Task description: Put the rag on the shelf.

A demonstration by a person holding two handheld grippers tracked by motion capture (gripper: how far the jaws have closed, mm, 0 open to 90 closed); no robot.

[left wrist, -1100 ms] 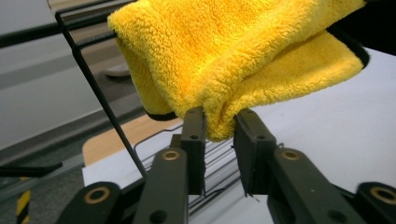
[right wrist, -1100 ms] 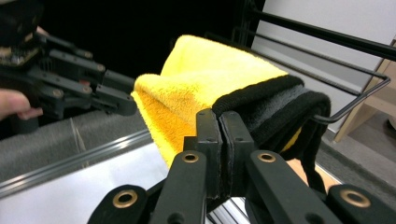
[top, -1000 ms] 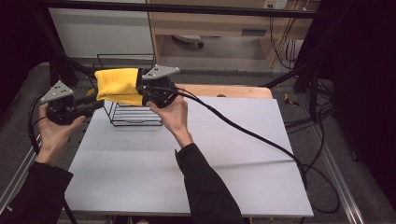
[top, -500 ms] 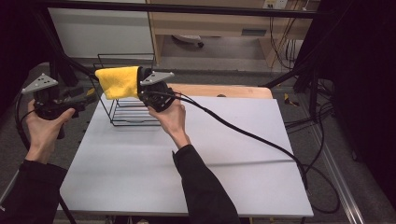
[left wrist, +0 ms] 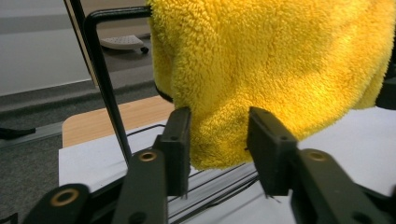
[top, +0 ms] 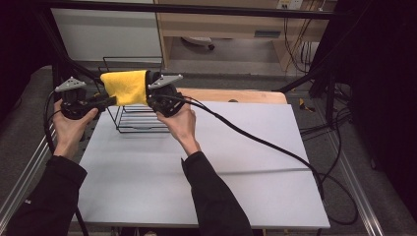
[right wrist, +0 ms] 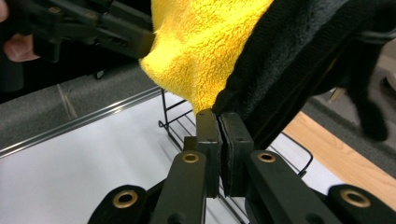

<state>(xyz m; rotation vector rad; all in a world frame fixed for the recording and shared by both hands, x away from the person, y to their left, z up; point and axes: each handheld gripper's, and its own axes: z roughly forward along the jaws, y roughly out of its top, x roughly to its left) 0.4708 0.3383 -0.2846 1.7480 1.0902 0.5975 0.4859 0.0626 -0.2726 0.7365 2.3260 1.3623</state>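
- A fluffy yellow terry cloth [top: 124, 87] hangs over the top rail of a black wire rack [top: 135, 115] at the far left of the white table [top: 236, 162], draped between the two grippers.
- In the right gripper view a black fabric piece [right wrist: 299, 60] lies against the yellow cloth [right wrist: 201, 42], its lower tip reaching the jaw tips.
- The right gripper [right wrist: 219, 122] has its jaws pressed together, and the lower corner of the cloth, where yellow meets black, is pinched between them.
- In the high view the right gripper [top: 156, 94] sits at the cloth's right edge, held in the person's right hand [top: 181, 120], with its black cable [top: 265, 142] trailing across the table to the right.
- The left gripper [left wrist: 218, 147] has its jaws spread apart on either side of the cloth's hanging lower edge [left wrist: 261, 70]; the pads stand just beside the cloth without squeezing it.
- In the high view the left gripper [top: 105, 101] reaches the cloth's lower left corner, held in the left hand [top: 69, 125] just off the table's left edge.
- A bare wooden strip [top: 236, 96] shows along the table's far edge behind the rack.
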